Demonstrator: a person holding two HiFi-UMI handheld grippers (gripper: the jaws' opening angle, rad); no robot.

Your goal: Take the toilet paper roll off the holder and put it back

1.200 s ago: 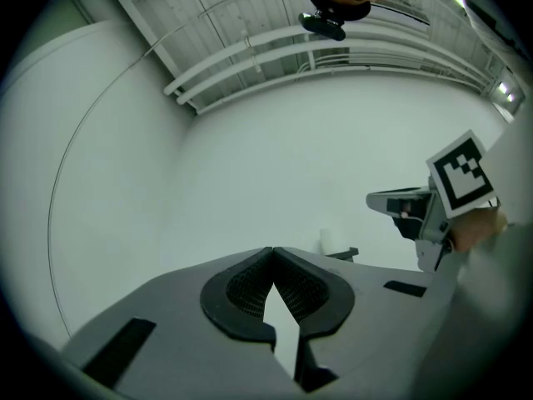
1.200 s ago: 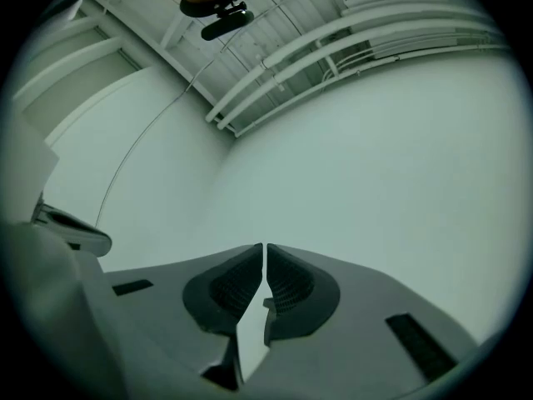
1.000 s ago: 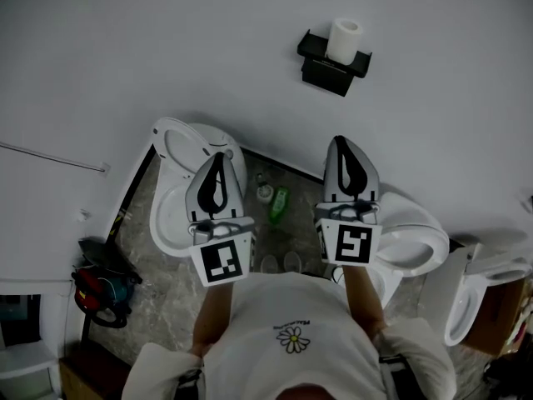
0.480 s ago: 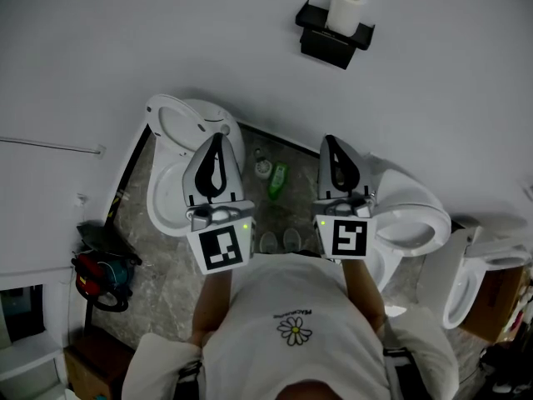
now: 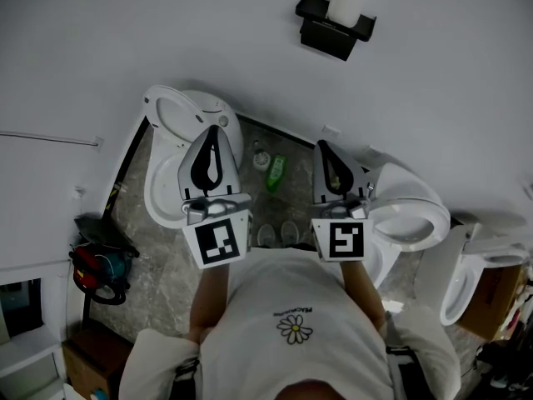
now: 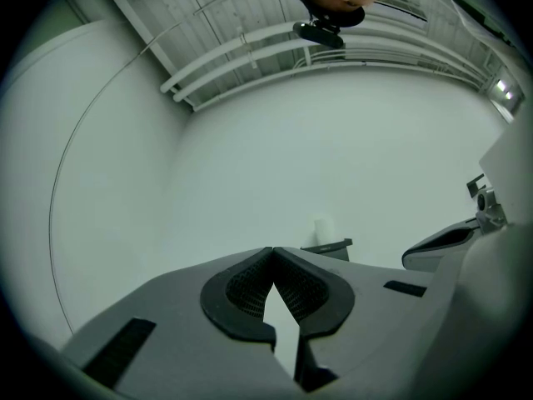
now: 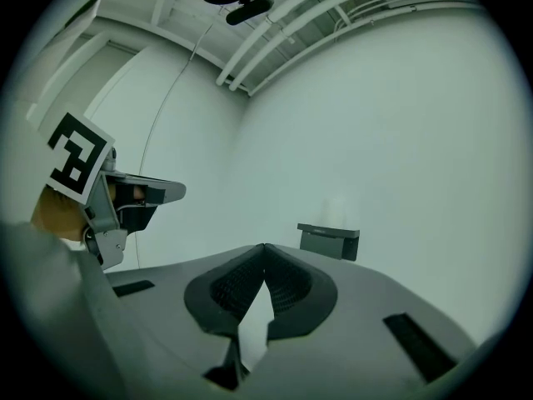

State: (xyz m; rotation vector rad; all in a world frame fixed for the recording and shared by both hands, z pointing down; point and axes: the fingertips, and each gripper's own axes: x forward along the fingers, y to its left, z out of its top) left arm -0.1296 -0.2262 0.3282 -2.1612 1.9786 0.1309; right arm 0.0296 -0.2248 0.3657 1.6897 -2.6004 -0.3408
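1. A plain white wall (image 5: pixel 166 40) fills the upper part of the head view, with a grey marbled floor (image 5: pixel 158 257) below it.
2. Three white ceramic toilets stand along the wall: one to the left (image 5: pixel 171 119), one just right of centre (image 5: pixel 408 215), and one at the far right edge (image 5: pixel 466 273).
3. The person wears a white T-shirt (image 5: pixel 250 365) printed with a daisy (image 5: pixel 293 336). The small line of writing above the flower is too small to read.
4. The left gripper (image 5: pixel 213 130), grey with black padded jaws, is held out over the left toilet. Its jaws are pressed together at the tips with nothing between them. Its cube carries a black-and-white square marker (image 5: pixel 218 242), a pattern with no letters.
5. The right gripper (image 5: pixel 321 145), of the same make, is level with it beside the middle toilet. Its jaws are also closed tip to tip and empty. Its cube bears another square marker (image 5: pixel 341 240).
6. The black wall-mounted holder (image 5: pixel 329 32) sits high on the wall, well apart from both grippers.
7. The white toilet paper roll (image 5: pixel 347 0) stands upright on top of that holder, with neither gripper touching it.
8. A green plastic bottle (image 5: pixel 276 173) stands on the floor between the two nearer toilets. Any label on it is unreadable.
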